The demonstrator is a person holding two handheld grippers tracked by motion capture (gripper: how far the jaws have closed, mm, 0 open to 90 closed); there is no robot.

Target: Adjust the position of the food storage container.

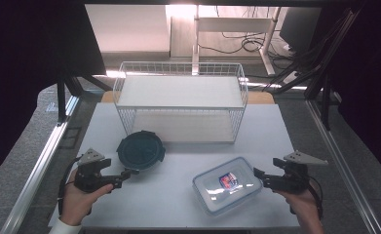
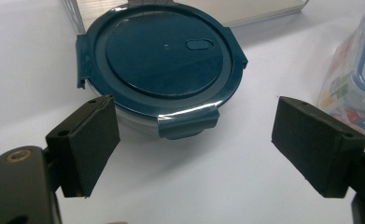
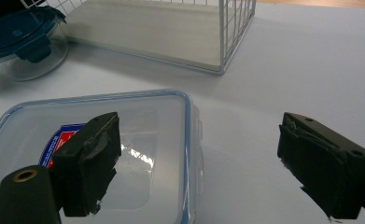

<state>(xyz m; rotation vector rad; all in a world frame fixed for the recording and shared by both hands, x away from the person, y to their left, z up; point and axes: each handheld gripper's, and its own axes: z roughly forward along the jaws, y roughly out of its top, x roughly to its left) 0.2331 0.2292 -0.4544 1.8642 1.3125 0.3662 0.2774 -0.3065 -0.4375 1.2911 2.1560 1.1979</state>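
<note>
**Two spread grippers facing two lidded containers on the tabletop**

The left gripper [image 1: 124,176] is held low over the white tabletop [image 1: 168,204], gripped by a hand [image 1: 78,197] entering from the bottom edge. Its jaws are spread wide and nothing is held between them. Just ahead of its tips, slightly to the right as seen from above, a round container with a dark teal lid [image 1: 140,150] is set on the tabletop. In the left gripper view this round container [image 2: 160,60] is seen straight ahead of the open jaws, its nearest lid latch lying between them but farther on, untouched.

Beyond the round container, well ahead of both grippers, a white wire basket [image 1: 180,100] is placed on the tabletop.

A rectangular clear container with a blue-rimmed lid [image 1: 227,184] is found just in front of the right gripper [image 1: 258,175], toward its left. The right gripper's jaws are likewise spread, with nothing pinched. In the right gripper view the rectangular container [image 3: 138,140] is seen behind and below the left-hand jaw, while bare tabletop is seen around the other jaw; whether the jaw touches the lid cannot be told.
</note>
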